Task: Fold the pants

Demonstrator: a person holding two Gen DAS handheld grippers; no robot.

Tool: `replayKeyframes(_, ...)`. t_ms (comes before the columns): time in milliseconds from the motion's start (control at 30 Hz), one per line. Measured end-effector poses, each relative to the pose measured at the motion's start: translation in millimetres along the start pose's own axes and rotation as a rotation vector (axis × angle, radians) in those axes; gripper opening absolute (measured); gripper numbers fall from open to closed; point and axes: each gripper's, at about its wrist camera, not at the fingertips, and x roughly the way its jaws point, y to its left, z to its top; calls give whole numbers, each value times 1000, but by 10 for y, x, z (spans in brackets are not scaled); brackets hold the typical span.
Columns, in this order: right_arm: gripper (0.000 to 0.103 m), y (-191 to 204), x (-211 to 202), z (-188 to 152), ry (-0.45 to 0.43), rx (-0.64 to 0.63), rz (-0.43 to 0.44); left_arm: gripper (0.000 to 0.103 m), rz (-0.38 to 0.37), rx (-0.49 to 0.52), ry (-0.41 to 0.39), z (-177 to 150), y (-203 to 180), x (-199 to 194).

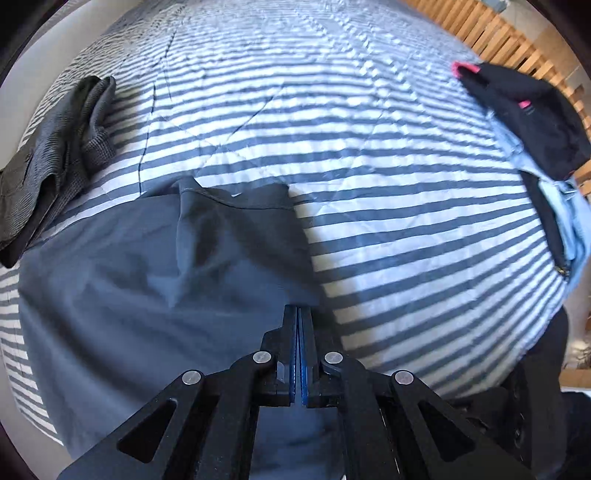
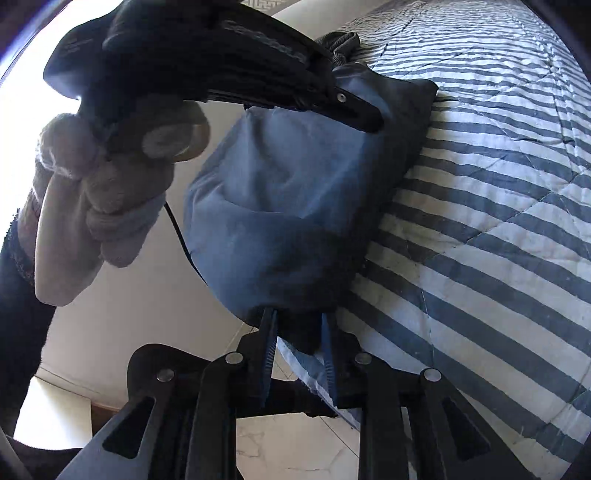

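Note:
Blue-grey pants (image 1: pixel 147 295) lie spread on the striped quilt (image 1: pixel 351 155), their hem end folded back in a dark flap. My left gripper (image 1: pixel 300 314) points steeply down over their right edge, pads pressed together with no cloth showing between them. The right wrist view shows the pants (image 2: pixel 288 192) bulging at the bed's edge. My right gripper (image 2: pixel 300 328) has a dark bunch of that fabric filling the gap between its fingers (image 2: pixel 269 339), touching both pads. Above, a gloved hand (image 2: pixel 92 192) holds the left gripper (image 2: pixel 369 116), whose tip sits at the pants' upper fold.
A dark grey garment (image 1: pixel 55 155) lies crumpled at the quilt's left. At the right edge, a black garment with pink trim (image 1: pixel 535 118) rests on light blue clothes (image 1: pixel 576 229). Wooden slats (image 1: pixel 491 33) run behind. Pale floor tiles (image 2: pixel 295 443) show below the bed edge.

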Motion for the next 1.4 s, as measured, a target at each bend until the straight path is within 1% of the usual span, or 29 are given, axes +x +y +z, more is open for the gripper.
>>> replayKeyframes(133,8,-3,-37,-40,-20,8,8,0,57,-22,52,38,91,223)
replayKeyframes(267,3,42,-217,-173,-40,0,34,0,38,-41,60,56,160,276)
replayKeyframes(333,1,75,-245,-294,-4,3,73,0,37,-43,60,67,169,281)
replayKeyframes(367,1,99,-264,-348,-3,-9,61,0,38,-41,60,66,166,278)
replayKeyframes(433,0,121,-283,-417,26,-24,105,0,37,-33,58,57,166,262)
replayKeyframes(467,0,116,-311,-439,26,-19,97,0,31,-34,54,51,171,241)
replayKeyframes(533,2,67,-366,-413,29,-6,98,0,-1,-34,29,9,182,112)
replayKeyframes(567,4,20,-421,-379,32,9,108,0,-25,-30,-2,-33,179,4)
replayKeyframes(600,4,-30,-463,-273,11,28,88,0,-42,-25,-48,-124,165,-164)
replayKeyframes(667,4,-143,-610,-79,-48,62,65,0,-38,-15,-118,-335,111,-401)
replayKeyframes(700,4,-199,-692,4,-72,75,54,1,-49,-1,-153,-509,51,-524)
replayKeyframes(733,7,-252,-757,102,-91,87,29,1,-49,1,-174,-638,25,-597)
replayKeyframes(767,8,-316,-825,198,-108,96,2,4,-44,-2,-193,-825,-69,-633)
replayKeyframes(800,17,-364,-858,300,-119,104,-18,11,-49,5,-199,-1034,-175,-628)
replayKeyframes(833,33,-403,-874,396,-123,108,-25,16,-48,12,-198,-1111,-284,-604)
replayKeyframes(867,38,-448,-892,476,-128,114,-28,29,-42,26,-198,-1263,-399,-576)
replayKeyframes(900,41,-495,-867,637,-137,127,-42,34,-31,59,-191,-1399,-538,-510)
replayKeyframes(933,41,-493,-778,804,-130,124,-51,34,2,92,-183,-1468,-645,-442)
replayKeyframes(967,41,-515,-724,892,-129,121,-73,34,58,131,-186,-1540,-748,-382)
replayKeyframes(1000,41,-524,-654,1056,-141,113,-137,34,119,165,-191,-1593,-819,-307)
replayKeyframes(1033,41,-579,-688,1076,-143,101,-157,33,143,174,-191,-1612,-832,-261)
replayKeyframes(1067,41,-575,-640,1172,-127,88,-160,31,145,163,-192,-1619,-818,-232)
replayKeyframes(1100,41,-623,-509,1302,-102,90,-168,22,145,145,-198,-1616,-779,-215)
replayKeyframes(1167,41,-711,-268,1512,-70,118,-165,10,134,115,-201,-1588,-691,-182)
replayKeyframes(1267,41,-798,8,1633,-42,136,-232,4,97,110,-208,-1608,-647,-179)
replayKeyframes(1300,29,-842,73,1670,-36,153,-233,3,95,116,-212,-1620,-648,-164)
replayKeyframes(1333,4,-877,84,1683,-21,167,-213,3,92,117,-216,-1604,-662,-135)
replayKeyframes(1367,3,-870,97,1696,-11,175,-211,2,79,110,-220,-1604,-666,-150)
replayKeyframes(1400,3,-808,62,1703,-27,155,-218,1,62,105,-222,-1614,-658,-178)
